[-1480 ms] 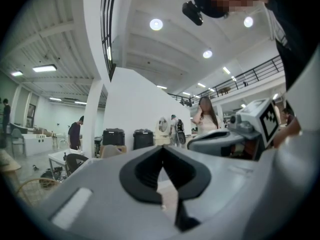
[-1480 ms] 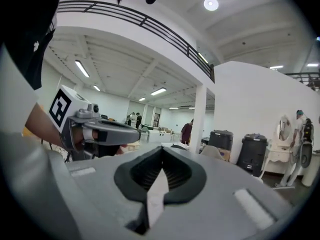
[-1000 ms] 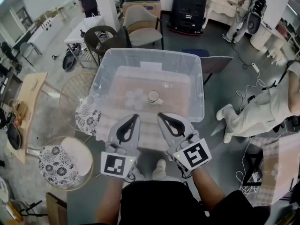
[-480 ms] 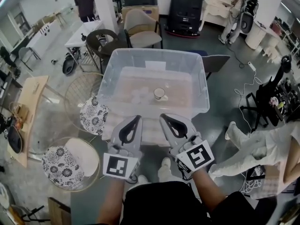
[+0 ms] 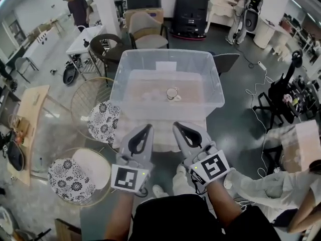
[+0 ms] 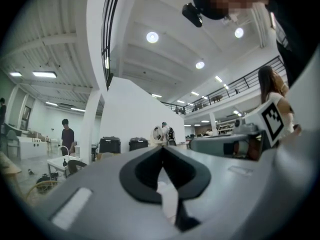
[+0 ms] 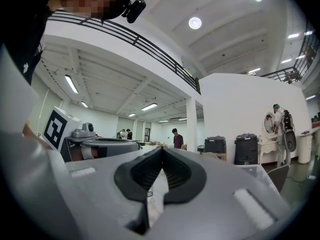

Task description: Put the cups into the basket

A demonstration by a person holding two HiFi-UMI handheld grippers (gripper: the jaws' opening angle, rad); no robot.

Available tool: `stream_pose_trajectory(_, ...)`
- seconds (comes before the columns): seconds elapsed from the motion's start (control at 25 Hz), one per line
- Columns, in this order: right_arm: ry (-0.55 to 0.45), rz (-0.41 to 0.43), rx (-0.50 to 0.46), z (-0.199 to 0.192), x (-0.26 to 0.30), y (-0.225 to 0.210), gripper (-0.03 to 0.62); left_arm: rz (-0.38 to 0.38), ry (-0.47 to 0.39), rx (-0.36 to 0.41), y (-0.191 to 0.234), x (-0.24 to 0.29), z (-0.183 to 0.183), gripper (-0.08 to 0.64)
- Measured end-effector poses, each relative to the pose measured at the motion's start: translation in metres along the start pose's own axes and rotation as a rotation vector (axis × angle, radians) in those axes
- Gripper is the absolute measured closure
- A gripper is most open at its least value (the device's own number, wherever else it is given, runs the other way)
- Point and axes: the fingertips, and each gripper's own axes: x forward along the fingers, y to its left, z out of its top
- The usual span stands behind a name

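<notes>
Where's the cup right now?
In the head view, the cup is inside the clear bin, near the middle of its floor. It is straight ahead of the left claw and right claw, touching neither.

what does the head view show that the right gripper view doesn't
Only the head view: the cup inside the clear basket, and the floral cushions on the chairs beside it. Only the right gripper view: the ceiling lights and the balcony railing. Both: the right gripper, its fingers shut on nothing, the left gripper, the white pillar and the person in a dark top.
</notes>
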Motion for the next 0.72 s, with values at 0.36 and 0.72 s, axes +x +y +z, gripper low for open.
stream_pose_trajectory(0.36, -0.012, -0.047, -0.014, 0.005, -0.016, 0.022, 0.591, -0.051, -0.015, -0.013, -0.007, -0.024, 0.003, 0.555)
stream_pose_trajectory(0.72, -0.006, -0.035, -0.01, 0.006, -0.026, 0.023, 0.591, -0.056, -0.017, -0.009, -0.022, -0.027, 0.004, 0.555)
